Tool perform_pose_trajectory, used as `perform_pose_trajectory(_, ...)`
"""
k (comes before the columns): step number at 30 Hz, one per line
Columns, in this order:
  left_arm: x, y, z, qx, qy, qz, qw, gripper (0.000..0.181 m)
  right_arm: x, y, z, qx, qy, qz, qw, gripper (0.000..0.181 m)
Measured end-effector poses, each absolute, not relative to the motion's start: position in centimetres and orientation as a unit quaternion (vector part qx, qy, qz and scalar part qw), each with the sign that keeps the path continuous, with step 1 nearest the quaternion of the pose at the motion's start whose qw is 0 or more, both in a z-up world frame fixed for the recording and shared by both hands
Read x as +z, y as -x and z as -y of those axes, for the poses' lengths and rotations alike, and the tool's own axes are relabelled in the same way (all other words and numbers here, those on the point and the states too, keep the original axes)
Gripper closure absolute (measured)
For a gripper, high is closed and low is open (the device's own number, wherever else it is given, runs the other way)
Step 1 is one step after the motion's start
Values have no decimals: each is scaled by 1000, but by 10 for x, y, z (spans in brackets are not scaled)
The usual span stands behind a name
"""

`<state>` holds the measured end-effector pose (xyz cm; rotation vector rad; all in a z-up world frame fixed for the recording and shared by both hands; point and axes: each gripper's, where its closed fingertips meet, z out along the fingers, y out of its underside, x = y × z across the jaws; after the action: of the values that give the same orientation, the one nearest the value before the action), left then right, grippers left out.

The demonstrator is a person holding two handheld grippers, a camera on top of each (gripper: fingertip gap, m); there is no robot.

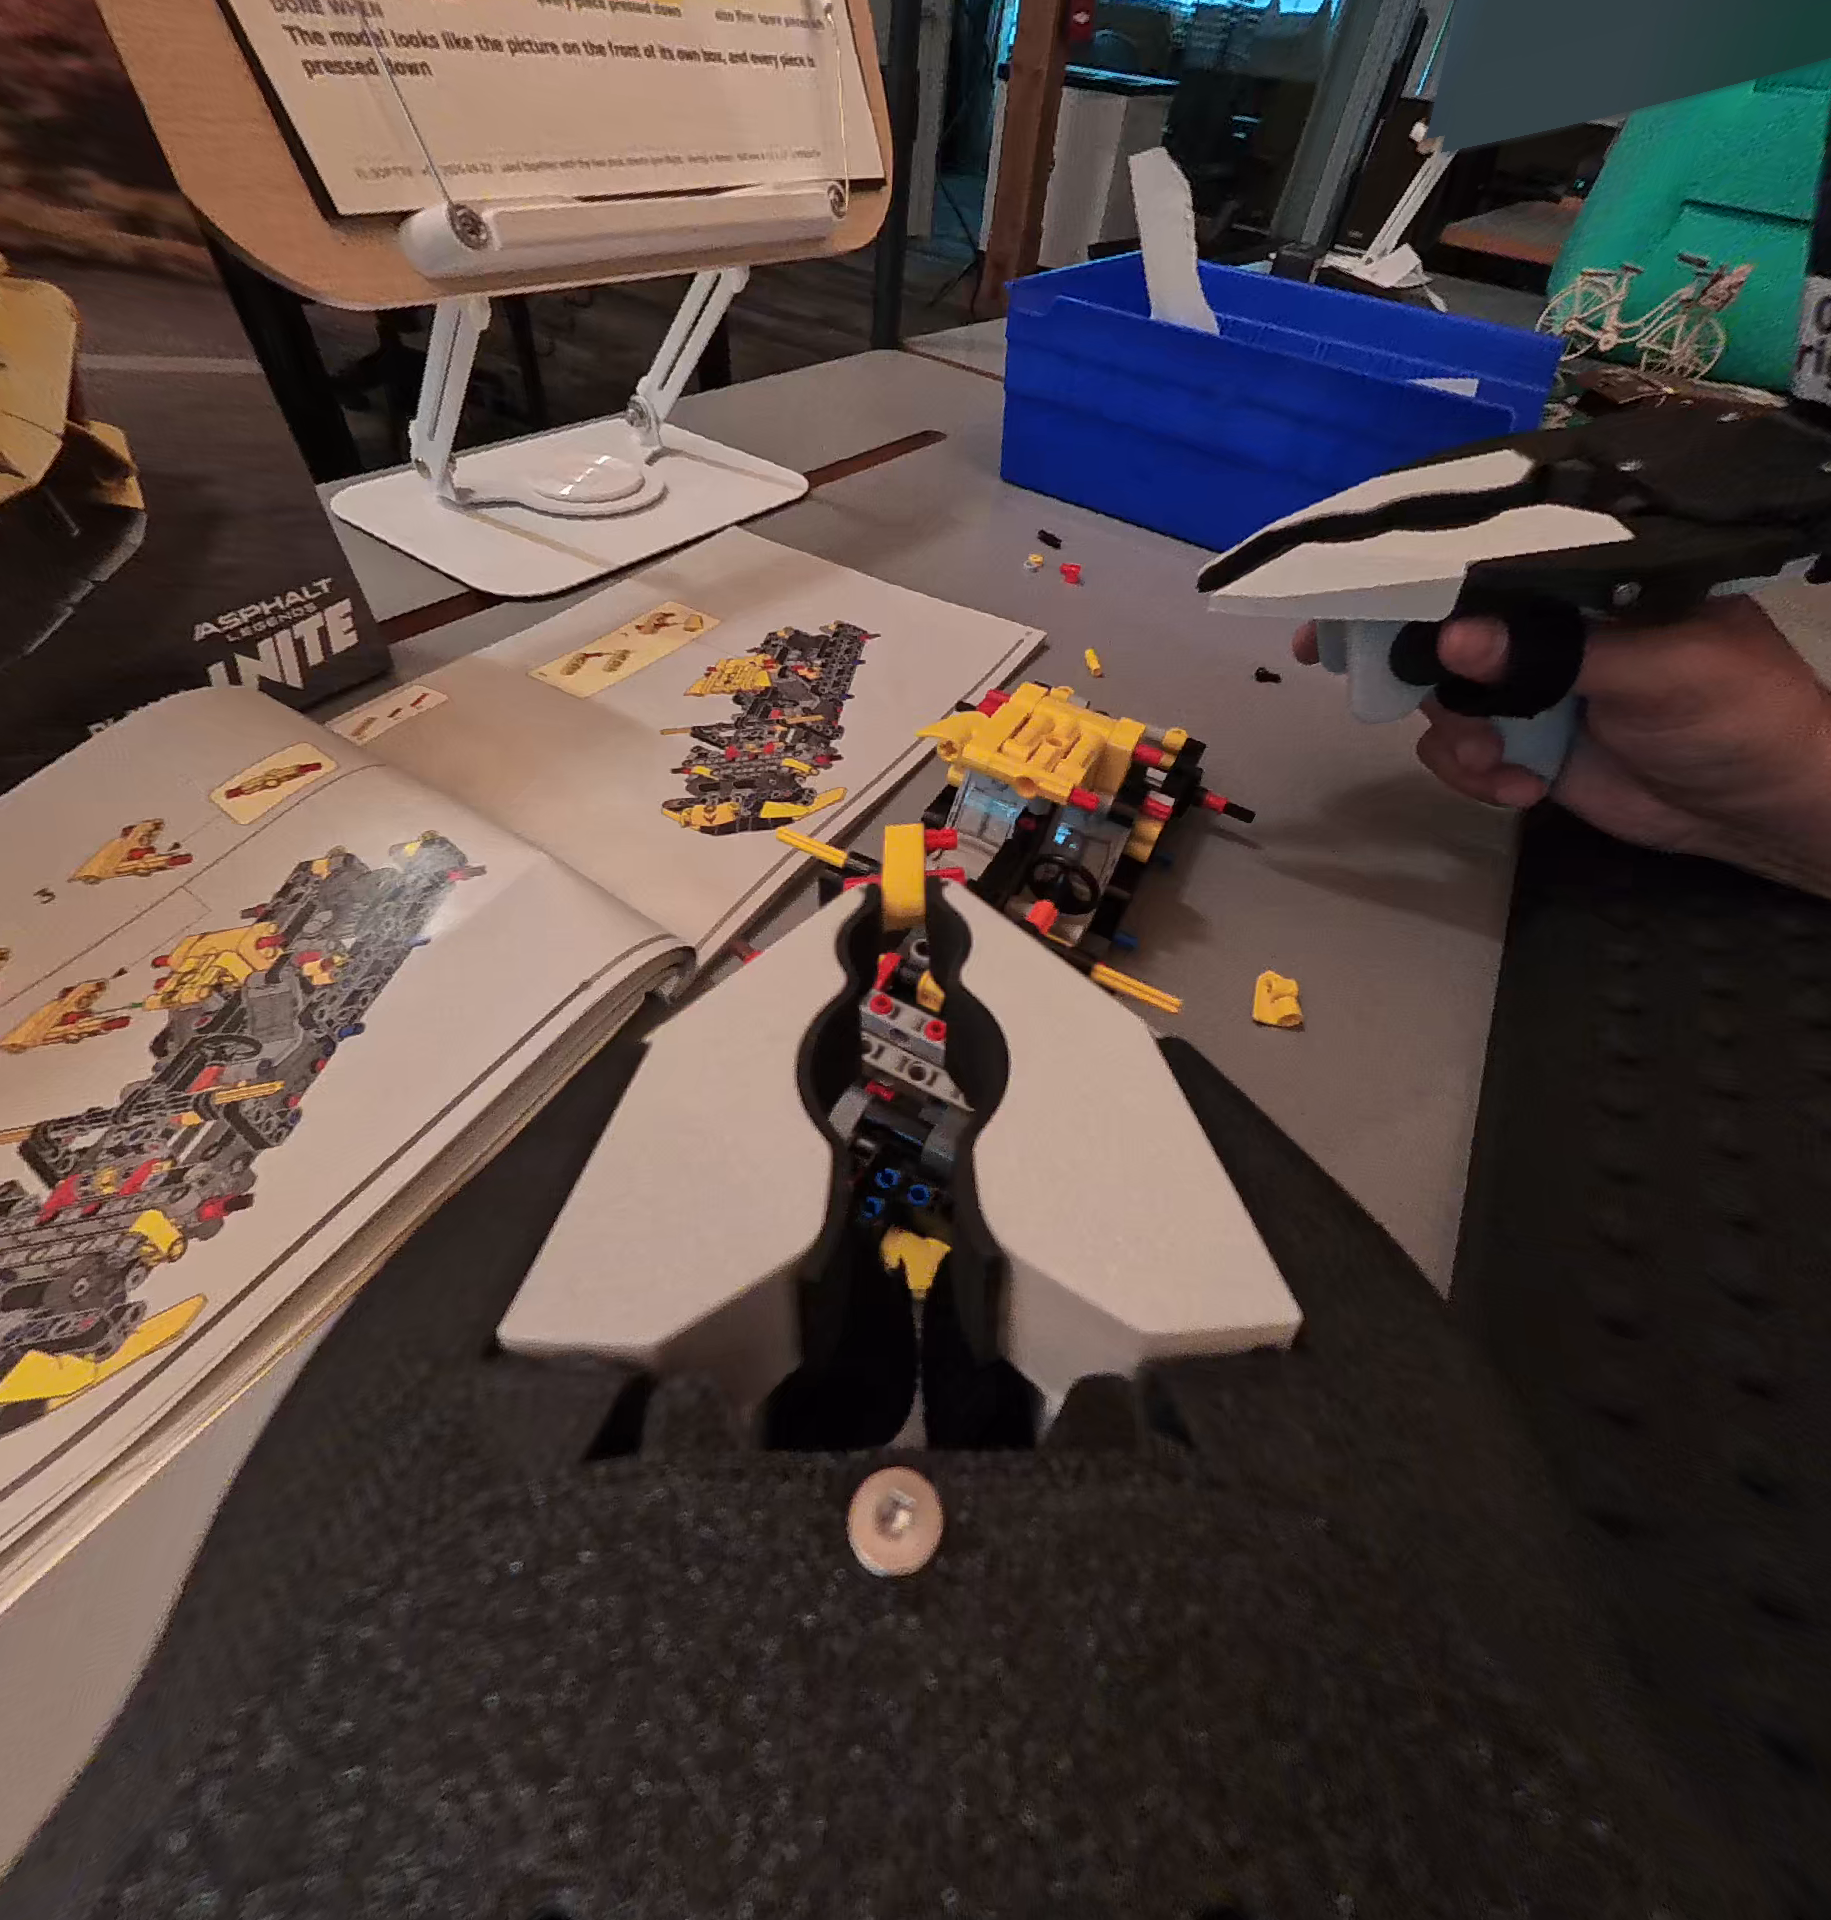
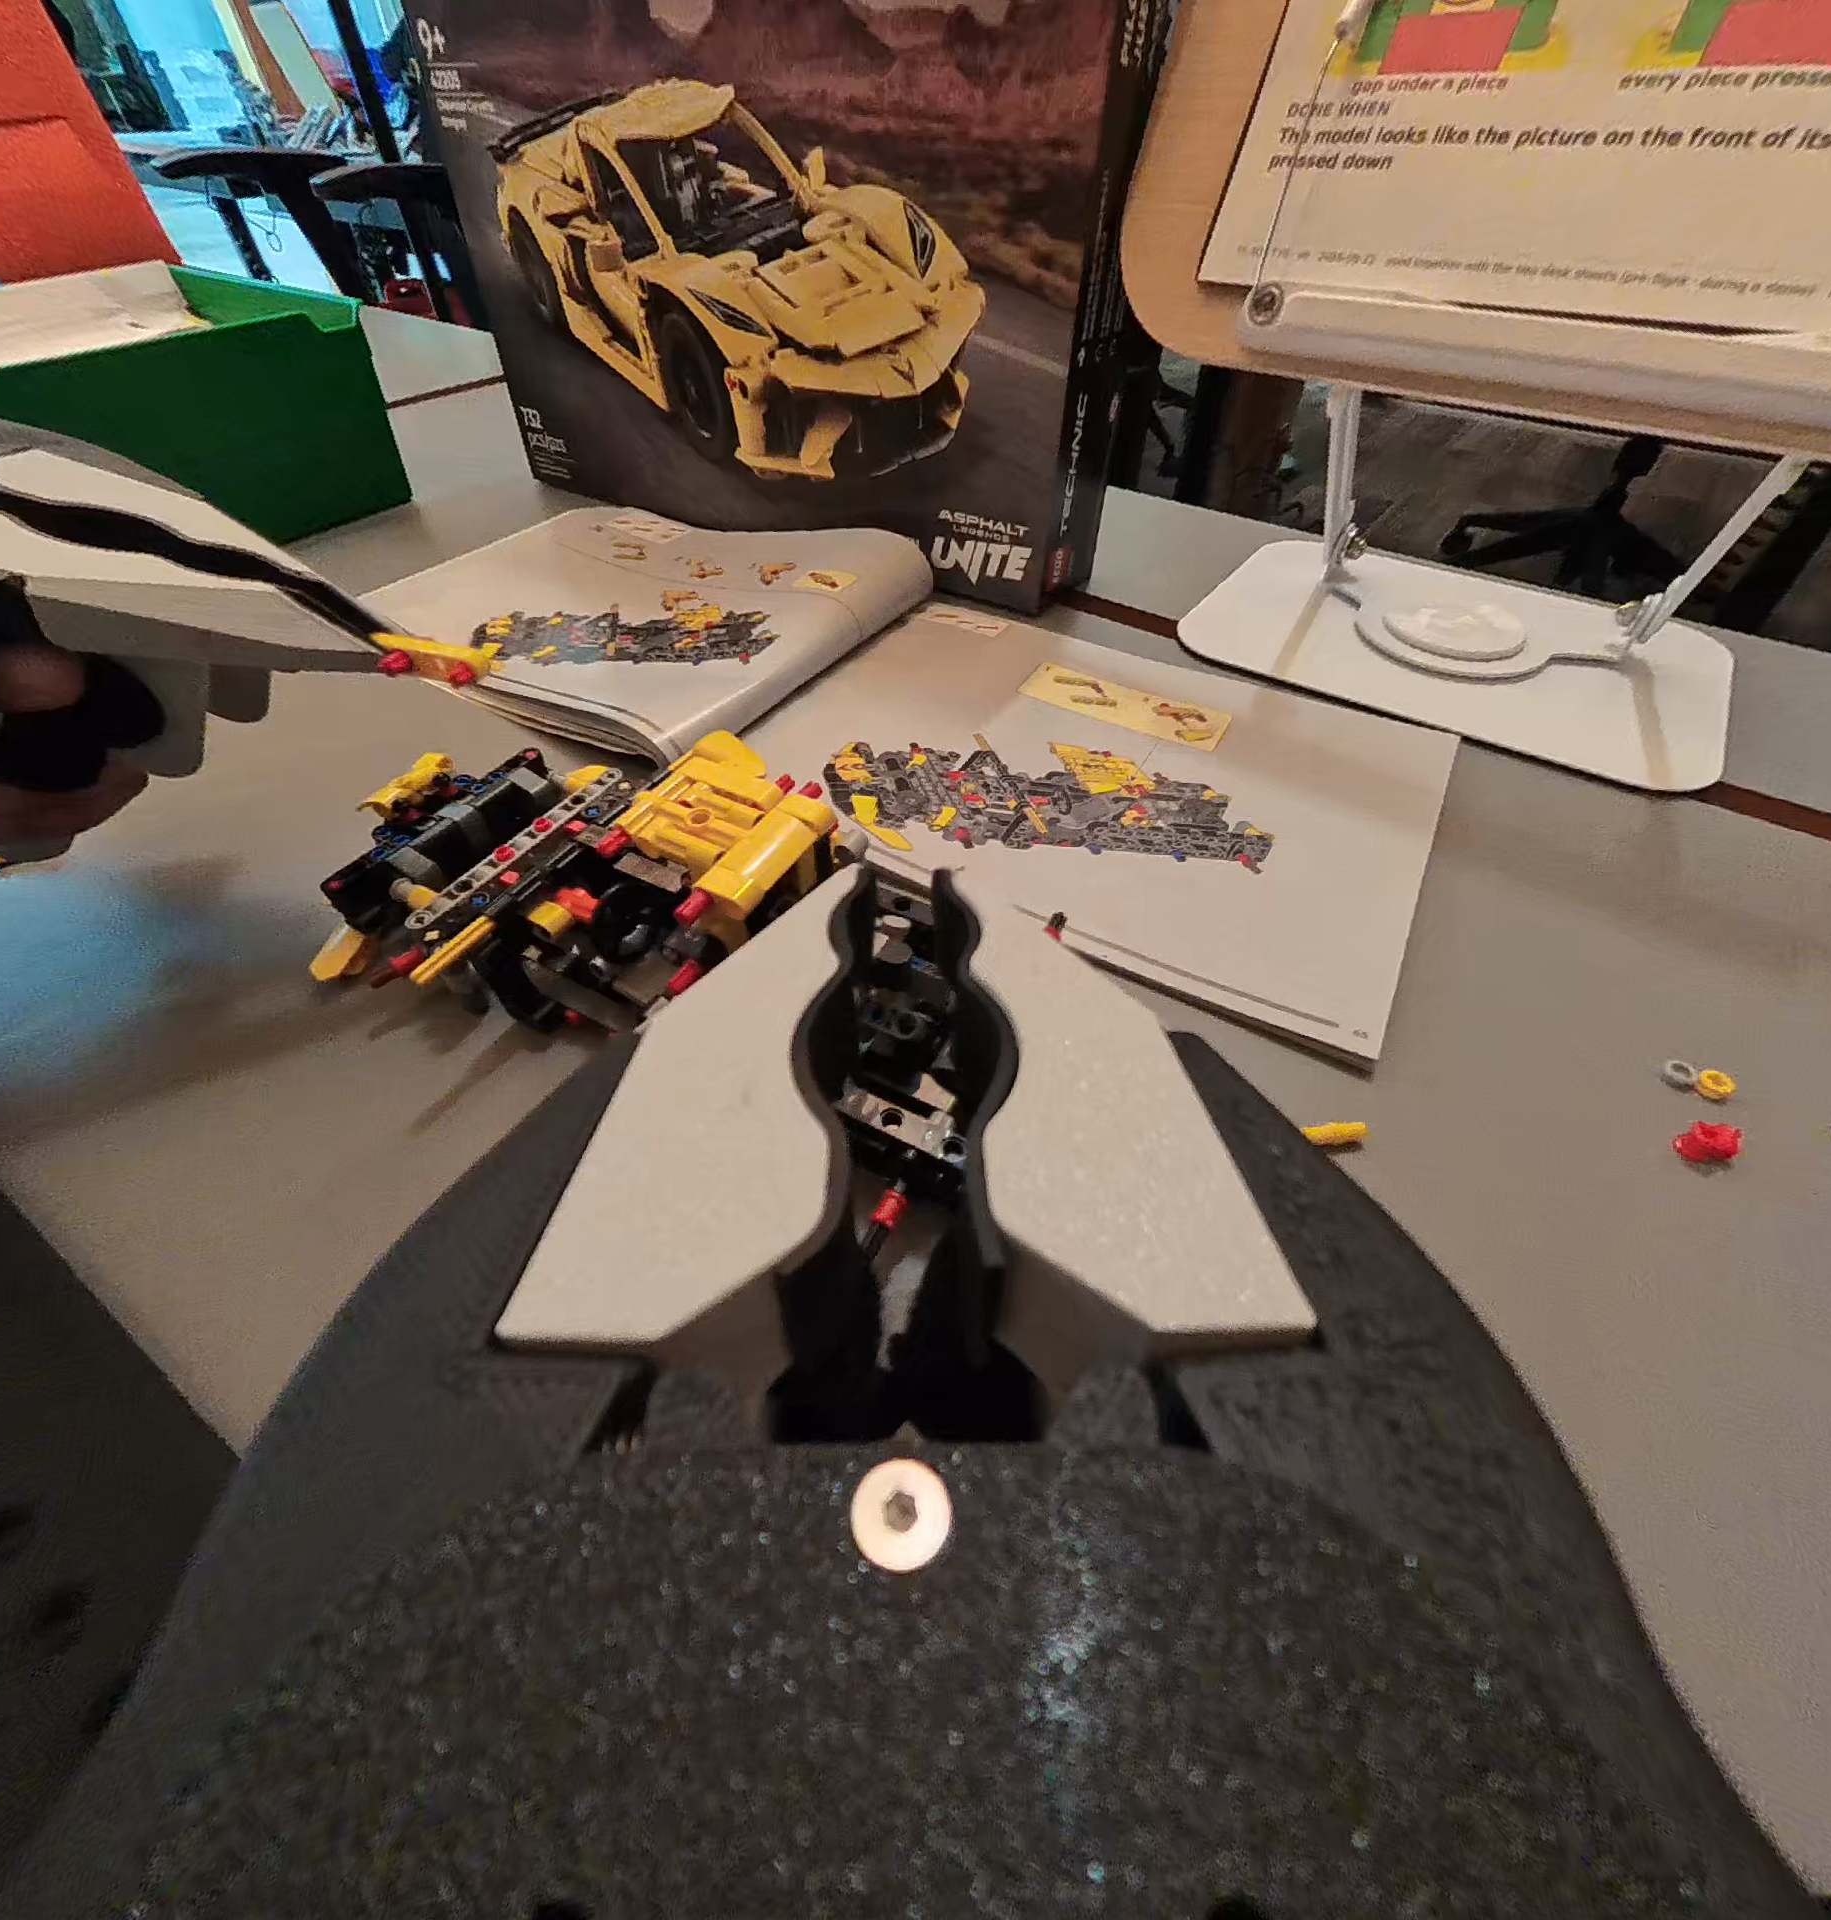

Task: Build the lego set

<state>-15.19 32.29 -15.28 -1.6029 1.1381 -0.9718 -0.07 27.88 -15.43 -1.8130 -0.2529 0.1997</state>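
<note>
A partly built yellow and black lego car model (image 1: 1067, 790) lies on the grey table (image 1: 1358, 935); it also shows in the right wrist view (image 2: 578, 873). My left gripper (image 1: 906, 904) is shut on a small yellow piece (image 1: 903, 873) with red pins and holds it above the model's near end. From the right wrist view that left gripper (image 2: 381, 649) and the yellow piece (image 2: 433, 657) hang above the model's left. My right gripper (image 2: 900, 883) hovers over the model's right end with its jaws nearly together. In the left wrist view, the right gripper (image 1: 1212, 592) looks shut and empty.
An open instruction booklet (image 1: 371, 935) lies left of the model, with the set's box (image 2: 786, 312) and a white document stand (image 2: 1462, 665) behind. A blue bin (image 1: 1254, 416) and a green bin (image 2: 215, 416) stand at the back. Loose pieces (image 2: 1708, 1141) and a yellow part (image 1: 1277, 1000) lie on the table. Left tips to right tips: about 15 cm.
</note>
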Motion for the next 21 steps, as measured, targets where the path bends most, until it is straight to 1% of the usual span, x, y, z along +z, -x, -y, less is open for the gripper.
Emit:
perform_pose_trajectory(7,-151,147,-306,-401,640,-483,444,174,-160,10,-277,98,789,128,593,172)
perform_pose_trajectory(9,-159,142,-289,-409,631,-515,411,174,-160,27,-271,138,786,163,580,172)
perform_pose_trajectory(10,-165,140,-280,-408,630,-533,391,174,-164,41,-265,169,785,193,563,171)
perform_pose_trajectory(12,-177,137,-262,-398,623,-569,360,173,-181,67,-245,221,798,266,493,165)
perform_pose_trajectory(13,-182,135,-256,-391,620,-581,352,173,-192,75,-234,218,808,307,453,162)
perform_pose_trajectory(15,-188,133,-243,-386,614,-601,336,173,-206,86,-212,213,809,373,401,157)
perform_pose_trajectory(21,-197,131,-223,-369,594,-639,320,173,-226,82,-214,162,838,383,354,158)
